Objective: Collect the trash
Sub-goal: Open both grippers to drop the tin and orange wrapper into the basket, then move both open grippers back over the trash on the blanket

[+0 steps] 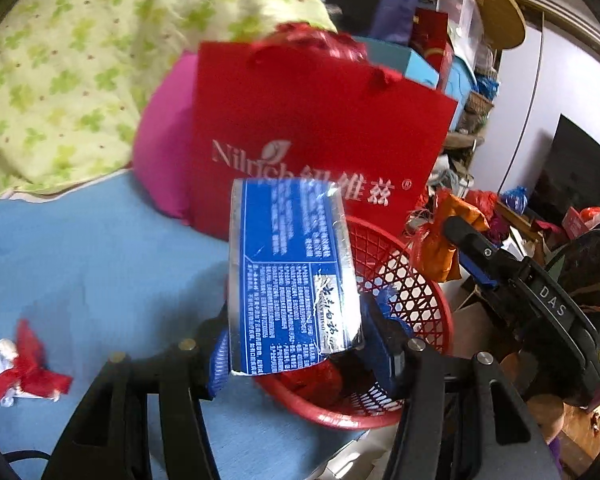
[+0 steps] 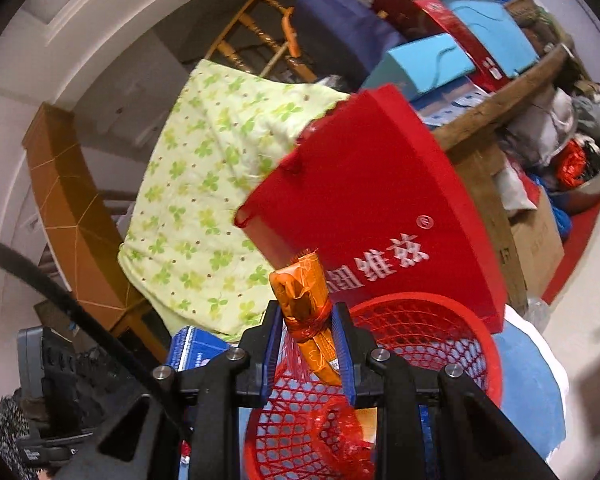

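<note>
My left gripper (image 1: 296,354) is shut on a blue and silver carton (image 1: 288,276), held upright over the near rim of a red mesh basket (image 1: 416,280). My right gripper (image 2: 306,354) is shut on an orange foil wrapper tied with red ribbon (image 2: 304,300), hanging over the same red basket (image 2: 432,332). Red netting (image 2: 340,436) lies inside the basket. A crumpled white wrapper with a red ribbon (image 1: 24,372) rests on the blue sheet (image 1: 100,264) at the left. The right gripper with its orange wrapper (image 1: 444,248) also shows in the left wrist view, beyond the basket.
A red paper bag with white lettering (image 1: 312,128) stands right behind the basket. A pink cushion (image 1: 164,148) and a green-patterned quilt (image 1: 68,68) lie to its left. Boxes and clutter (image 1: 452,40) pile up behind and to the right.
</note>
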